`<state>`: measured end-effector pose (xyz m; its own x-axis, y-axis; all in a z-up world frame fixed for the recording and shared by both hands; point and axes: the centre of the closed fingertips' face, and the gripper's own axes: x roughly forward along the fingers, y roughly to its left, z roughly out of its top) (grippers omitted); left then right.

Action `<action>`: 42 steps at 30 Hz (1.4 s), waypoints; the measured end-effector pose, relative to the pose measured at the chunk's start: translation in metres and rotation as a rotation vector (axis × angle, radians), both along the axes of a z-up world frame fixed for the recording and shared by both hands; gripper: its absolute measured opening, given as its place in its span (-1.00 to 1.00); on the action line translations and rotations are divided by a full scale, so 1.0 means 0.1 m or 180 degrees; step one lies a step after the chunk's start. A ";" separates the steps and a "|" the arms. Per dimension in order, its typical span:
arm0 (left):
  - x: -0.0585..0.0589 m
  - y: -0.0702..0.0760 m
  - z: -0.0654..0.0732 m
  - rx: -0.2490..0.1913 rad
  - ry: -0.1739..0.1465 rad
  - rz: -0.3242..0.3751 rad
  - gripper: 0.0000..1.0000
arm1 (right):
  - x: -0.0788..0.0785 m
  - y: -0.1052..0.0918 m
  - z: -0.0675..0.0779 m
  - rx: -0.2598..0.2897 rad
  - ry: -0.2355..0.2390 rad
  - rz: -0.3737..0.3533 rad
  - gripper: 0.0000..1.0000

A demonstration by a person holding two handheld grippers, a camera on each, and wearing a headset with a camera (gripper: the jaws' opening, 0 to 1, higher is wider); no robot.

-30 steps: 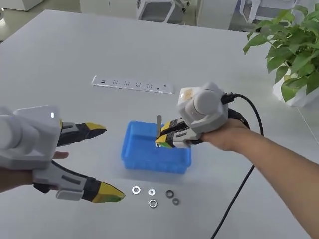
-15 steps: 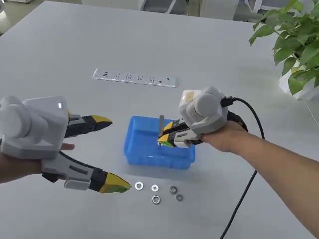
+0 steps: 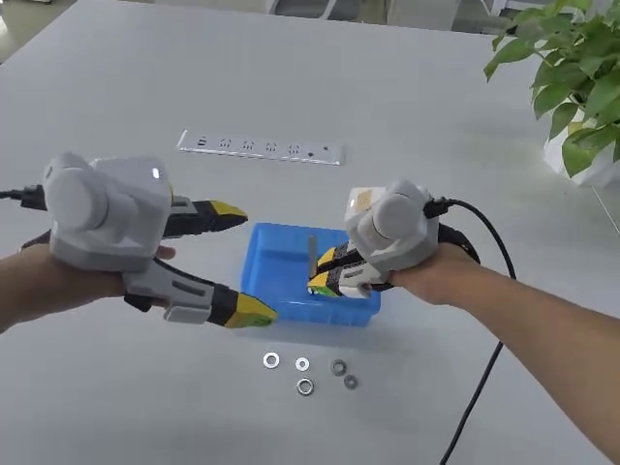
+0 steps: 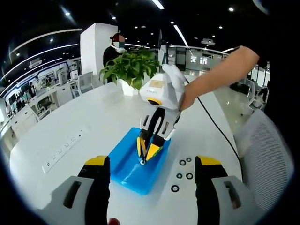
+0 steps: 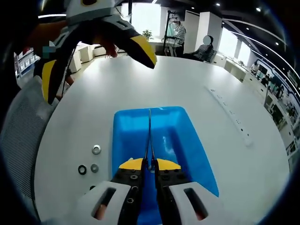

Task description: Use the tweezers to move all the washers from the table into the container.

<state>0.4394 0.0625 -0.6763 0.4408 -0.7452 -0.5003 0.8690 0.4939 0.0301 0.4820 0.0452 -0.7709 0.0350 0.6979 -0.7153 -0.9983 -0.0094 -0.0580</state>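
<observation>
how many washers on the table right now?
5, on the table at the near side of the blue container: three washers in a row, one just past its right end, one nearer, below the row. Others may be hidden inside the container behind the right tool.

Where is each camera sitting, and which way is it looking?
Head view: on the head, looking down at the table; forearms, left gripper and right gripper show.
Left gripper view: on the left gripper, facing the right gripper over the blue container; own open jaws show.
Right gripper view: on the right gripper, looking along the tweezers into the container; own shut jaws show.
Shared: all see the container and washers.
</observation>
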 end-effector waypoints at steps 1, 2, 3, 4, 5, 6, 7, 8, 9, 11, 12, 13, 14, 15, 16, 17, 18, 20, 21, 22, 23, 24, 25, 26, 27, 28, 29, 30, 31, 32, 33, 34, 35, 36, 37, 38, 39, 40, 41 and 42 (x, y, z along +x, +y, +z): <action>0.02 -0.03 -0.01 0.0014 0.0006 -0.0042 0.50 | -0.01 0.00 0.00 -0.0002 0.0003 0.0002 -0.82; 0.04 -0.05 -0.02 0.0031 0.0008 -0.0071 0.47 | -0.01 0.00 0.00 -0.0006 -0.0004 0.0011 -0.82; 0.07 -0.09 -0.03 0.0062 -0.0006 -0.0121 0.43 | -0.01 0.00 0.00 -0.0012 -0.0011 0.0020 -0.82; 0.08 -0.11 -0.05 0.0094 0.0001 -0.0166 0.37 | -0.01 0.00 0.00 -0.0017 -0.0016 0.0022 -0.82; 0.10 -0.13 -0.07 0.0145 0.0024 -0.0225 0.29 | -0.01 0.00 0.00 -0.0016 -0.0016 0.0024 -0.82; 0.12 -0.16 -0.07 0.0148 0.0012 -0.0252 0.22 | -0.01 0.00 0.00 -0.0018 -0.0018 0.0028 -0.82; 0.13 -0.18 -0.07 0.0145 -0.0013 -0.0284 0.16 | -0.01 0.00 0.00 -0.0018 -0.0022 0.0035 -0.82; 0.16 -0.20 -0.08 0.0172 -0.0020 -0.0309 0.09 | -0.02 0.00 0.00 -0.0022 -0.0026 0.0038 -0.82; 0.19 -0.21 -0.08 0.0191 -0.0029 -0.0316 0.05 | -0.02 0.00 0.00 -0.0023 -0.0028 0.0042 -0.82; 0.25 -0.22 -0.10 0.0248 -0.0084 -0.0337 -0.07 | -0.02 0.00 0.00 -0.0023 -0.0030 0.0053 -0.82; 0.28 -0.23 -0.11 0.0284 -0.0082 -0.0353 -0.13 | -0.02 0.00 0.00 -0.0025 -0.0030 0.0058 -0.82; 0.30 -0.23 -0.12 0.0314 -0.0084 -0.0372 -0.19 | -0.02 0.00 0.00 -0.0026 -0.0034 0.0074 -0.82; 0.32 -0.24 -0.13 0.0346 -0.0104 -0.0401 -0.22 | -0.02 0.00 0.00 -0.0029 -0.0032 0.0077 -0.82; 0.33 -0.25 -0.13 0.0355 -0.0107 -0.0419 -0.25 | -0.02 0.00 0.00 -0.0032 -0.0032 0.0082 -0.82; 0.35 -0.25 -0.13 0.0393 -0.0107 -0.0450 -0.28 | -0.02 0.00 -0.01 -0.0036 -0.0033 0.0090 -0.82; 0.37 -0.25 -0.14 0.0433 -0.0127 -0.0475 -0.31 | -0.02 0.00 -0.01 -0.0039 -0.0039 0.0104 -0.82; 0.40 -0.26 -0.14 0.0475 -0.0156 -0.0498 -0.34 | -0.02 0.00 0.00 -0.0039 -0.0038 0.0104 -0.82; 0.42 -0.27 -0.14 0.0499 -0.0163 -0.0527 -0.40 | -0.02 0.00 -0.01 -0.0035 -0.0037 0.0107 -0.82; 0.44 -0.29 -0.13 0.0496 -0.0170 -0.0554 -0.41 | -0.02 0.00 -0.01 -0.0037 -0.0046 0.0116 -0.82; 0.46 -0.30 -0.13 0.0493 -0.0171 -0.0562 -0.42 | -0.02 0.00 -0.01 -0.0035 -0.0045 0.0115 -0.82; 0.48 -0.31 -0.13 0.0498 -0.0168 -0.0571 -0.43 | -0.02 -0.01 -0.01 -0.0032 -0.0049 0.0115 -0.82; 0.49 -0.32 -0.13 0.0506 -0.0164 -0.0585 -0.44 | -0.03 -0.01 -0.01 -0.0029 -0.0051 0.0116 -0.82; 0.51 -0.33 -0.14 0.0518 -0.0165 -0.0600 -0.46 | -0.03 -0.01 -0.01 -0.0024 -0.0048 0.0111 -0.82; 0.51 -0.34 -0.14 0.0525 -0.0163 -0.0615 -0.47 | -0.03 -0.02 -0.01 -0.0024 -0.0047 0.0112 -0.82; 0.51 -0.35 -0.15 0.0530 -0.0160 -0.0639 -0.47 | -0.03 -0.02 -0.01 -0.0022 -0.0048 0.0113 -0.82; 0.50 -0.37 -0.15 0.0539 -0.0155 -0.0681 -0.48 | -0.03 -0.03 -0.01 -0.0018 -0.0041 0.0107 -0.82; 0.49 -0.38 -0.16 0.0551 -0.0154 -0.0710 -0.50 | -0.03 -0.03 -0.01 -0.0014 -0.0039 0.0105 -0.82; 0.49 -0.39 -0.17 0.0561 -0.0155 -0.0732 -0.52 | -0.03 -0.03 -0.01 -0.0010 -0.0035 0.0101 -0.82; 0.48 -0.40 -0.18 0.0568 -0.0152 -0.0746 -0.54 | -0.03 -0.03 -0.01 -0.0011 -0.0033 0.0103 -0.82; 0.48 -0.41 -0.20 0.0580 -0.0161 -0.0779 -0.56 | -0.03 -0.04 -0.01 -0.0014 -0.0036 0.0103 -0.82; 0.48 -0.41 -0.20 0.0582 -0.0159 -0.0790 -0.58 | -0.02 -0.04 -0.01 -0.0015 -0.0041 0.0106 -0.82; 0.46 -0.43 -0.21 0.0578 -0.0149 -0.0822 -0.60 | -0.02 -0.04 -0.01 -0.0012 -0.0038 0.0105 -0.82; 0.46 -0.43 -0.22 0.0581 -0.0144 -0.0832 -0.61 | -0.03 -0.04 -0.01 -0.0010 -0.0035 0.0100 -0.82; 0.45 -0.44 -0.22 0.0577 -0.0145 -0.0848 -0.62 | -0.03 -0.05 -0.01 -0.0009 -0.0037 0.0102 -0.82; 0.45 -0.45 -0.22 0.0571 -0.0140 -0.0863 -0.62 | -0.03 -0.05 -0.01 -0.0007 -0.0036 0.0104 -0.82; 0.44 -0.46 -0.22 0.0566 -0.0138 -0.0885 -0.64 | -0.03 -0.05 -0.01 -0.0004 -0.0037 0.0108 -0.82; 0.43 -0.46 -0.22 0.0568 -0.0139 -0.0904 -0.67 | -0.03 -0.05 -0.01 -0.0004 -0.0037 0.0108 -0.82; 0.43 -0.47 -0.22 0.0571 -0.0143 -0.0929 -0.70 | -0.03 -0.05 -0.01 -0.0003 -0.0035 0.0107 -0.82; 0.42 -0.48 -0.23 0.0580 -0.0147 -0.0962 -0.73 | -0.02 -0.05 -0.01 -0.0003 -0.0034 0.0104 -0.82; 0.41 -0.49 -0.23 0.0585 -0.0155 -0.0988 -0.76 | -0.02 -0.05 -0.01 -0.0004 -0.0036 0.0105 -0.82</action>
